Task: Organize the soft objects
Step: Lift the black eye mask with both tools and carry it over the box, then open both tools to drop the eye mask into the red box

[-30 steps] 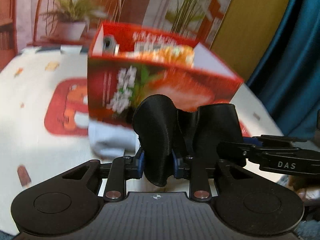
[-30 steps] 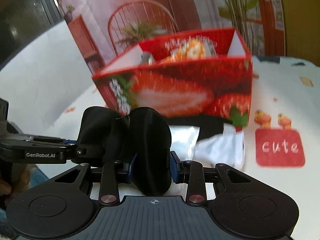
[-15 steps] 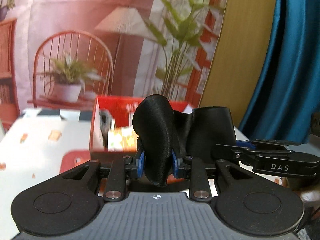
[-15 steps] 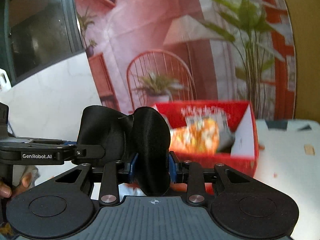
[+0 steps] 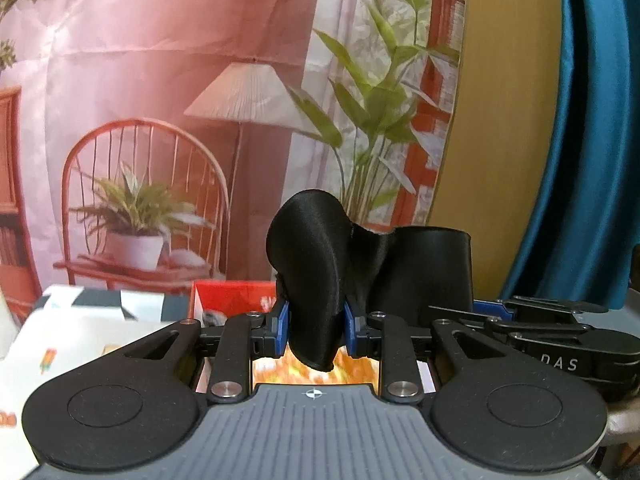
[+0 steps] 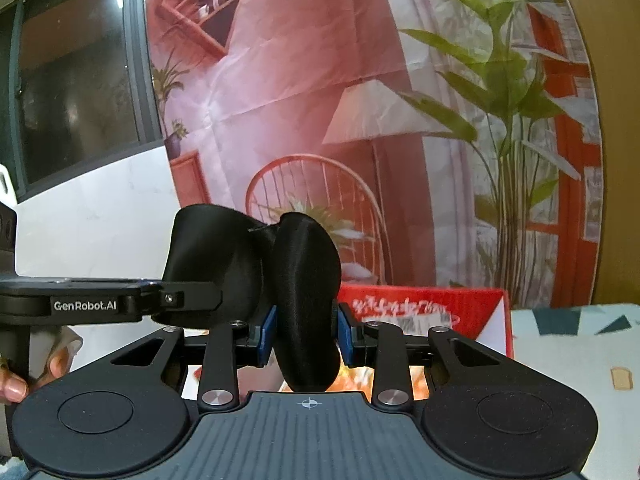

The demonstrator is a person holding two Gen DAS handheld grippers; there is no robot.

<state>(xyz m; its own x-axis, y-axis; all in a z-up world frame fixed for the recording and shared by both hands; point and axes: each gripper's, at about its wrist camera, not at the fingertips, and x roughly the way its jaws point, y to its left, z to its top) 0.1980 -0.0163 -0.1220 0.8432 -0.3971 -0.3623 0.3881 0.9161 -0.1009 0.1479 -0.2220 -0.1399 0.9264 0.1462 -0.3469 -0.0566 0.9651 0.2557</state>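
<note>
Both grippers hold one black fabric piece (image 5: 316,264) between them, raised above the red strawberry-print box (image 5: 228,300). My left gripper (image 5: 315,330) is shut on its left fold. My right gripper (image 6: 306,330) is shut on its right fold (image 6: 306,280). In the left wrist view the right gripper (image 5: 552,340) reaches in from the right. In the right wrist view the left gripper (image 6: 112,304) reaches in from the left. The box (image 6: 440,312) sits just below and behind the fabric, with orange packets inside.
A patterned white tablecloth (image 6: 580,360) covers the table (image 5: 80,332). A printed backdrop (image 5: 200,100) with a chair, lamp and plants hangs behind. A teal curtain (image 5: 580,120) is at the right. A dark window (image 6: 72,80) is at the left.
Both grippers have lifted the black fabric up from in front of the box to above it. The box has dropped low in both views, and the white cloths on the table have left view.
</note>
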